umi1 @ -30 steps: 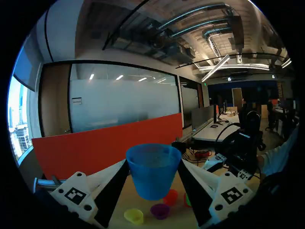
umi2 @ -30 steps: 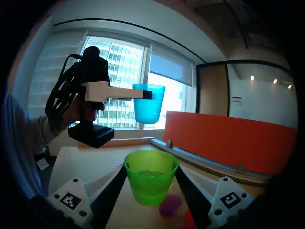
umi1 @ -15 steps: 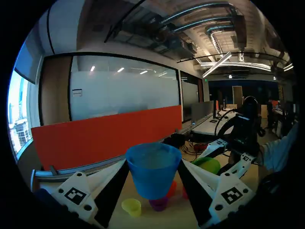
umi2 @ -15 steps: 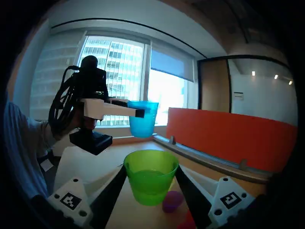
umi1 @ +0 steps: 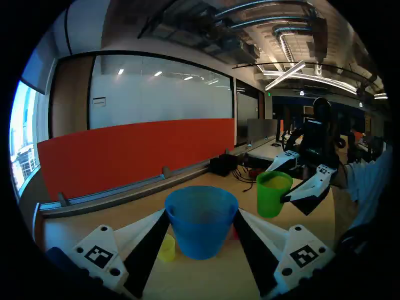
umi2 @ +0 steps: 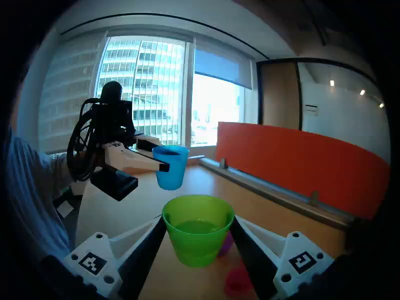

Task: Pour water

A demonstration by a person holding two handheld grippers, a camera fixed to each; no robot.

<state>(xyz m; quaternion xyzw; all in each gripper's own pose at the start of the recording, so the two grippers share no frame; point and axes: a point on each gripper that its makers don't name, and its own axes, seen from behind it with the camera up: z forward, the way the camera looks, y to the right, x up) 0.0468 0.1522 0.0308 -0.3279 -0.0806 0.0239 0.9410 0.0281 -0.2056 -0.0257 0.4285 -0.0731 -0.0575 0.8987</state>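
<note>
In the left gripper view my left gripper is shut on an upright blue cup; I cannot see its contents. The right gripper view shows my right gripper shut on a green cup that holds some water. Each view catches the other hand farther off: the green cup hangs upright at the right in the right gripper, and the blue cup hangs at the left in the left gripper, both a little above the wooden desk.
Small cups stand on the desk below: a yellow one, a purple one and a pink one. An orange partition with a metal rail runs along the far desk edge. A person's sleeve is at the left.
Both cups have come down toward the desk and closer together. The green cup has moved into the left gripper view. The blue cup dropped from window height to desk level.
</note>
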